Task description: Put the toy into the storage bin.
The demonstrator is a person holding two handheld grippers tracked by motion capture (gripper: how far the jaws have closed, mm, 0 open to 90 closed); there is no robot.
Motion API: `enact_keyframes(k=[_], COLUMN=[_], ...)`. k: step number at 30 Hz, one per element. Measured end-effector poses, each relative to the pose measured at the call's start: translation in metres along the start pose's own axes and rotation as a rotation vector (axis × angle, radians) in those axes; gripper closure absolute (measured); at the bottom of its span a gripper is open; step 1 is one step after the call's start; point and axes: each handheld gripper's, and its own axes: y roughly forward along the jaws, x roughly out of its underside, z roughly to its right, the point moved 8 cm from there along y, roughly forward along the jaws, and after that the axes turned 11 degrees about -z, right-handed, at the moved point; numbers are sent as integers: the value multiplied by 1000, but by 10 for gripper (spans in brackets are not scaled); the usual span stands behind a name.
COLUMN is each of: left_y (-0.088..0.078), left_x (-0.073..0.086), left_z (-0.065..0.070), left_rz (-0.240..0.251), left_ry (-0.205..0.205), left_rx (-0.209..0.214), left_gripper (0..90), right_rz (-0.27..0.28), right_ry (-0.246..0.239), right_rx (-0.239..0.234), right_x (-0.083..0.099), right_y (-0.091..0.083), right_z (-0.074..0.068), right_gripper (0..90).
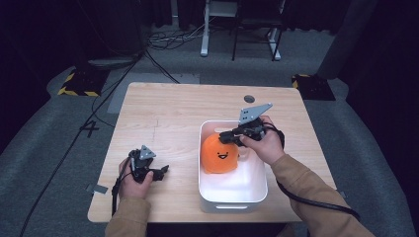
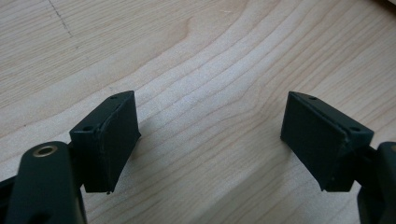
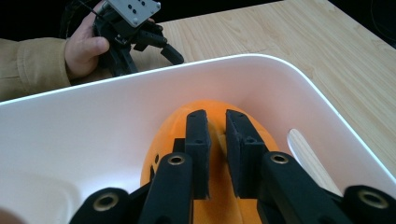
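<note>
An orange plush toy [image 1: 220, 154] with a smiling face sits in a white plastic bin [image 1: 232, 202] on the right half of the wooden table [image 1: 168, 108]. My right gripper [image 1: 226, 137] reaches into the bin from the far right. In the right gripper view its jaws [image 3: 216, 119] stand close together, shut on a fold at the top of the plush toy [image 3: 163, 135] inside the bin [image 3: 140, 77]. My left gripper [image 1: 163, 170] rests low over the bare table at the front left. It [image 2: 210, 116] is open with only wood between the pads [image 2: 116, 135].
A handle slot [image 3: 303, 149] is cut in the bin's wall beside the toy. A round grommet [image 1: 249, 98] sits near the table's far edge. Off the table, cables and striped black bases [image 1: 79, 81] lie on the grey floor. The other hand and its gripper [image 3: 175, 55] show beyond the bin.
</note>
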Motion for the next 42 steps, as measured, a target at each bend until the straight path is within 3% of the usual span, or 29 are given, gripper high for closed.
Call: enact_keyframes(k=[12,14,15,17,22,30,42], left_y=[0,0,0,0,0,0,0], left_x=[0,0,0,0,0,0,0], left_z=[0,0,0,0,0,0,0], left_rz=[1,0,0,1,0,0,0], left_ry=[0,0,0,0,0,0,0], left_rx=[0,0,0,0,0,0,0], left_gripper=[196,196,196,196,196,196,196], right_rz=[-5,-2,4,14,27,72,96], right_ry=[17,26,34,42,46,44,65], right_rx=[-11,-13,-7,-3,9,34,119], right_x=[6,7,8,8,12,11,15], right_y=[0,-1,-2,-3,-5,-25,-66], right_z=[0,1,1,1,0,-2,7], right_gripper=[736,705,632,581,512,467,430])
